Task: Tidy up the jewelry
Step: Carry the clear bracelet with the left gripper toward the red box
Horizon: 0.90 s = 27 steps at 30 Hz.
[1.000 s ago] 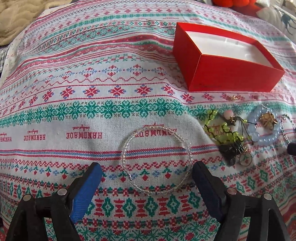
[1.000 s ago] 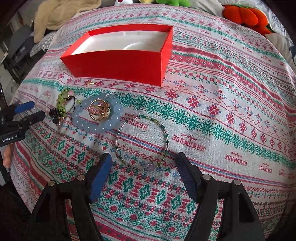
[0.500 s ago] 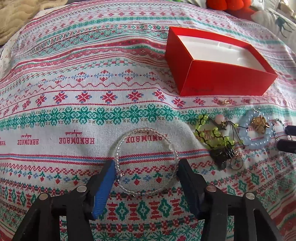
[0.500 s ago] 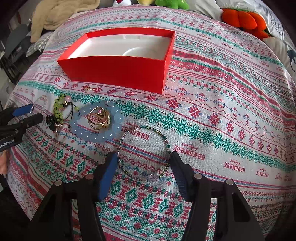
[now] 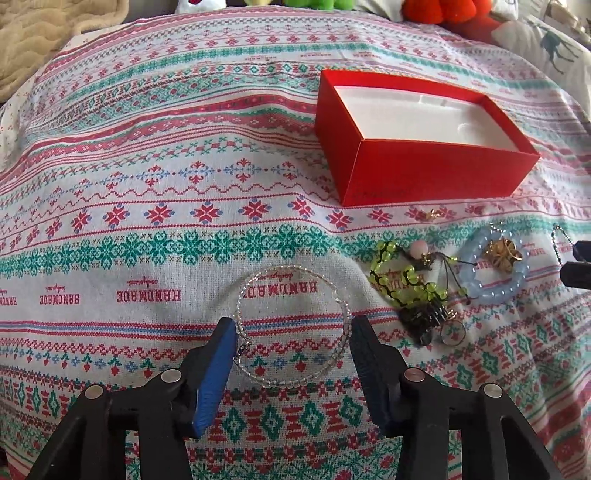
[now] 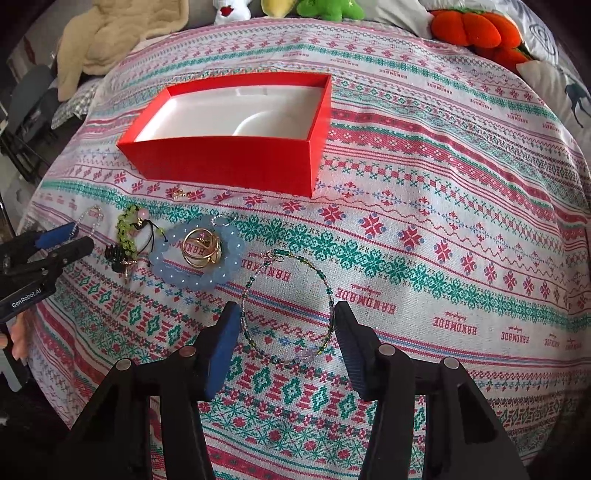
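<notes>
My left gripper [image 5: 291, 325] is open, its fingers on either side of a clear beaded bracelet [image 5: 243, 291] lying flat on the cloth, both pads touching its sides. My right gripper [image 6: 284, 314] is open around a green beaded bracelet [image 6: 327, 284], its fingers close beside it. An open red box [image 5: 417, 177] with a white empty inside [image 6: 229, 110] stands beyond. Between the bracelets lie a green bead string [image 5: 402, 280], a pale blue bead bracelet [image 6: 195, 280] and gold rings [image 6: 201, 247].
A patterned tablecloth [image 5: 147, 184] covers the surface. A small gold earring [image 6: 181, 194] lies near the box front. Plush toys [image 6: 476, 33] and a beige blanket [image 6: 103, 40] lie at the far edge. The left gripper shows at the left of the right wrist view [image 6: 55, 243].
Both grippers have moved forward and narrowed, so that each now brackets its bracelet closely. The bracelets have stayed on the cloth.
</notes>
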Available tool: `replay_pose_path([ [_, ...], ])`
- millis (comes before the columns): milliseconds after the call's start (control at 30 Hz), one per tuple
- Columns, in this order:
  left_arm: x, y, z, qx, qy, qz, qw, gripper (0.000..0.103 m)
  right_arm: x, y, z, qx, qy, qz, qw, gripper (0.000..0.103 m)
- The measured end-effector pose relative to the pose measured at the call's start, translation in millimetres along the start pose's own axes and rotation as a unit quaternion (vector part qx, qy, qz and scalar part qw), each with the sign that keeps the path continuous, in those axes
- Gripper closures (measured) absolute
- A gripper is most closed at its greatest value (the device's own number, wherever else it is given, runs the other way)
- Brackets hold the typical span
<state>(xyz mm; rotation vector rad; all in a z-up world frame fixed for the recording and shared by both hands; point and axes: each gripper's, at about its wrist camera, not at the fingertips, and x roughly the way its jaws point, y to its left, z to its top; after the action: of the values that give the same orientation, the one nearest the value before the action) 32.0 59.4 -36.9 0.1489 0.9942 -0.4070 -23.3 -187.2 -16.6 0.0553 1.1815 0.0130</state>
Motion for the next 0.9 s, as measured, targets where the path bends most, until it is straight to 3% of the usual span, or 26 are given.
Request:
replay_pose_path([
  [467, -28.5, -24.7, 29.2, 0.019, -0.065, 0.002, 0.9977, 0.050, -29.8, 17.0, 21.8, 0.001, -0.043, 0.016, 0.999, 0.048],
  [900, -15.5, -47.1, 67.0, 0.007, -0.106, -0.016, 0.9942, 0.050, -42.3, 20.9, 57.3, 0.018, -0.091, 0.018, 0.996, 0.048],
])
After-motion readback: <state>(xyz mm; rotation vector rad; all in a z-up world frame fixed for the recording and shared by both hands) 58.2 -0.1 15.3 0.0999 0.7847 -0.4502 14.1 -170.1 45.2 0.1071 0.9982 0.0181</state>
